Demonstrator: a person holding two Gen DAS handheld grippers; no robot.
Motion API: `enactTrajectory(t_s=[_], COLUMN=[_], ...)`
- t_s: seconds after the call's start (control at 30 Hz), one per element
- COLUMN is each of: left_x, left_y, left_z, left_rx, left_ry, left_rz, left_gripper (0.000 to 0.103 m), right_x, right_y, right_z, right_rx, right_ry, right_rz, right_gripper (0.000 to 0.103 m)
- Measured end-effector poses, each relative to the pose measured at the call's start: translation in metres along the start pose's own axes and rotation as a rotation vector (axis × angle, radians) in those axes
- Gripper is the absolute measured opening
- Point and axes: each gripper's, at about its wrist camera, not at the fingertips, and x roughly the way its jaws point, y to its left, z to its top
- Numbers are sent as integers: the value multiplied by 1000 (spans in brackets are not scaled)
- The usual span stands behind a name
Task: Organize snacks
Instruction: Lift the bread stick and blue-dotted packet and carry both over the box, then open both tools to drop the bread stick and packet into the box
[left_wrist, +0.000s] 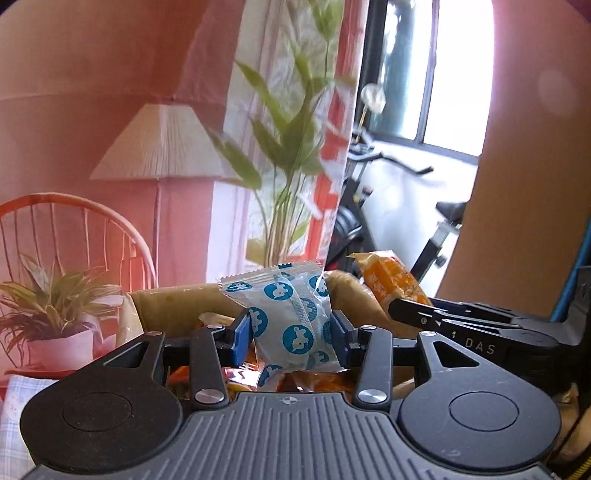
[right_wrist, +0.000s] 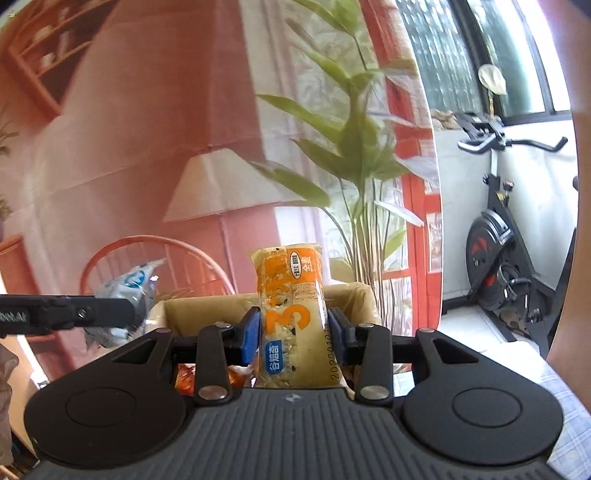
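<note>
- The cardboard box (left_wrist: 173, 306), in the lower middle of both views, already holds orange packets; its soft-looking rim could catch a packet on the way past.
- The right hand-held gripper (right_wrist: 293, 334) is closed on an upright orange rice-cracker packet (right_wrist: 291, 314) above the box; the smooth film could slip down.
- The left hand-held gripper (left_wrist: 291, 332) clamps a tilted blue-and-white snack packet (left_wrist: 288, 317) near its lower half; it could rotate out.
- Both hand-held grippers hang close together, so they may collide.
</note>
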Motion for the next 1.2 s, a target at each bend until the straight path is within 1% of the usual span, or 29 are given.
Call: enactTrajectory(t_s=[0.1, 0.2, 0.3, 0.37, 0.4, 0.43, 0.47, 0.53, 0.57, 0.63, 0.7, 0.73, 0.87, 1.07, 1.2], left_x=[19, 35, 48, 54, 55, 56, 55, 51, 48, 41, 35, 32, 19, -4, -21], left_y=[5, 4, 3, 4, 5, 6, 8, 11, 13, 13, 12, 12, 16, 21, 22], left_z=[-8, -16, -21, -24, -26, -26, -26, -25, -24, -21, -20, -20, -20, -23, -27], left_rx=[2, 14, 11, 1, -3, -9, -16, -33, -37, -26, -4, 4, -3, -13, -20], left_ry=[24, 52, 78, 103, 113, 119, 120, 117, 115, 111, 110, 110, 104, 96, 93], left_rz=[-19, -12, -2, -6, -4, 1, 7, 15, 15, 14, 34, 43, 55, 71, 68], left_gripper=[47, 47, 47, 48, 49, 56, 65, 73, 74, 75, 79, 81, 81, 82, 82], right_x=[16, 24, 29, 30, 29, 28, 27, 24, 22, 19, 15, 13, 1, -20, -37], right_y=[-3, -4, -8, -8, -7, -7, -6, -5, -3, 0, 2, 3, 7, 11, 13], right_z=[-4, -13, -19, -23, -24, -25, -25, -25, -24, -23, -21, -21, -21, -25, -30], right_rx=[-6, -4, 14, 0, -9, -12, -11, -21, -29, -37, -30, -30, -40, -38, -24], right_ry=[36, 73, 95, 99, 96, 98, 102, 101, 100, 103, 104, 105, 101, 93, 86], right_rz=[-9, -22, -23, -33, -38, -36, -30, -31, -35, -41, -39, -41, -55, -62, -62], right_gripper=[41, 41, 42, 43, 44, 44, 46, 51, 53, 53, 54, 56, 59, 59, 59])
